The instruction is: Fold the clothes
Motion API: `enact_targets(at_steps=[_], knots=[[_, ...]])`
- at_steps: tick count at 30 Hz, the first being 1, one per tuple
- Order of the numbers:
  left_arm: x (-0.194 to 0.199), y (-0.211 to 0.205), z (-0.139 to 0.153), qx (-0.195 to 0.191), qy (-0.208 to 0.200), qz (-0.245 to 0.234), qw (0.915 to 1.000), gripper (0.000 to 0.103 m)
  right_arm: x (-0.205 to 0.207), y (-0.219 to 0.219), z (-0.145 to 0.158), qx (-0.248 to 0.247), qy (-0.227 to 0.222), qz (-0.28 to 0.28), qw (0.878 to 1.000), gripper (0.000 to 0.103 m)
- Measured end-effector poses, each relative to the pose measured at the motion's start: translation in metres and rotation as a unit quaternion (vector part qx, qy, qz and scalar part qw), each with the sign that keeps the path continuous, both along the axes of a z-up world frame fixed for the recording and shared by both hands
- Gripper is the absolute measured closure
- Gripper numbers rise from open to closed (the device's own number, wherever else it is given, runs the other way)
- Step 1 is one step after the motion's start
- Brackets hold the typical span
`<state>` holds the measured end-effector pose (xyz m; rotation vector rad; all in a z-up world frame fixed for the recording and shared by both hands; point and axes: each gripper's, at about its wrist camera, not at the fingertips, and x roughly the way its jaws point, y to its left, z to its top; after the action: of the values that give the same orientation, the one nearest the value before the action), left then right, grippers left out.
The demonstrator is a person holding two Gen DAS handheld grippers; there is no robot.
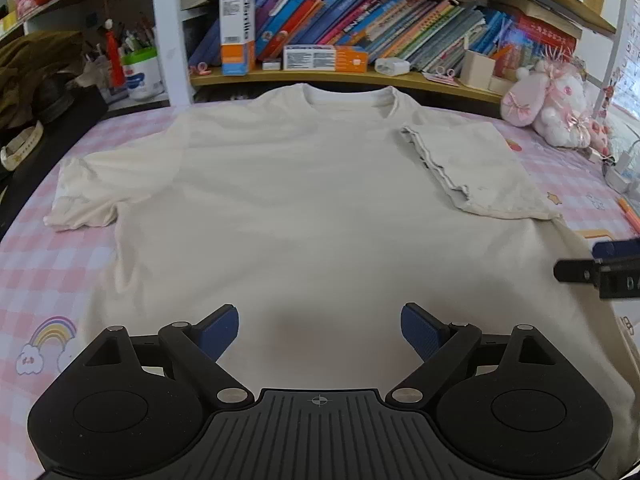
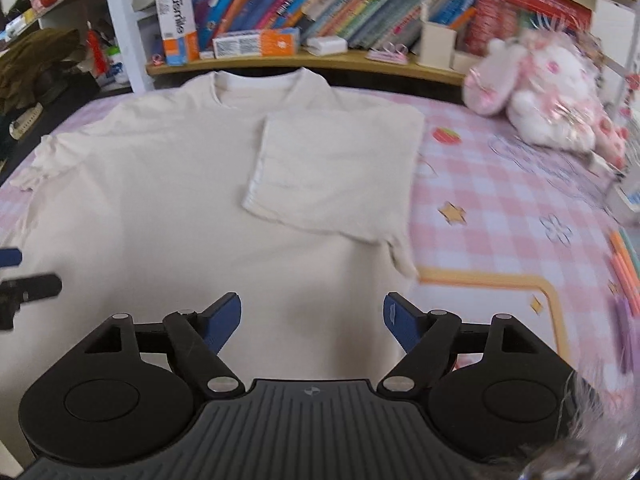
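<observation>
The cream T-shirt (image 1: 288,208) lies flat on the pink checked counter (image 1: 36,264), collar toward the bookshelf (image 1: 344,76), its right sleeve (image 1: 476,168) folded inward. Both the left gripper (image 1: 320,330) and right gripper (image 2: 312,320) hover over its lower half, jaws wide, holding nothing. The hem is hidden beneath them; the right view is blurred.

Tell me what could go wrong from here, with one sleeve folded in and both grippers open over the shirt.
1. The folded right sleeve lies loose on the T-shirt; dragging the body could flip it back out.
2. The left sleeve is crumpled, so folding it may trap wrinkles.
3. The left gripper and right gripper hover close together and might collide.
</observation>
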<state>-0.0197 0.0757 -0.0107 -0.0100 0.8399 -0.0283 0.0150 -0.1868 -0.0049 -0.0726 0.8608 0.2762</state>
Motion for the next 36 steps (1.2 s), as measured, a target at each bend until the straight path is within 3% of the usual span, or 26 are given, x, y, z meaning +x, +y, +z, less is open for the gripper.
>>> enact_targets(at_steps=[4,17,27,36], knots=[[0.0,-0.014,0.0,0.003,0.003,-0.002,1.0,0.013,-0.007,-0.009,-0.005,0.003,0.003,-0.019,1.0,0.018],[-0.007,-0.037,-0.002,0.009,0.023,-0.021,0.9995,0.013,-0.015,-0.011,-0.016,-0.007,0.01,-0.008,1.0,0.008],[0.0,-0.001,0.0,0.009,0.014,-0.049,0.9986,0.013,-0.021,0.016,-0.016,-0.014,0.015,-0.05,0.999,0.007],[0.007,0.057,0.006,-0.008,0.01,-0.049,0.9987,0.013,-0.034,0.07,-0.002,-0.014,-0.023,-0.084,0.996,0.007]])
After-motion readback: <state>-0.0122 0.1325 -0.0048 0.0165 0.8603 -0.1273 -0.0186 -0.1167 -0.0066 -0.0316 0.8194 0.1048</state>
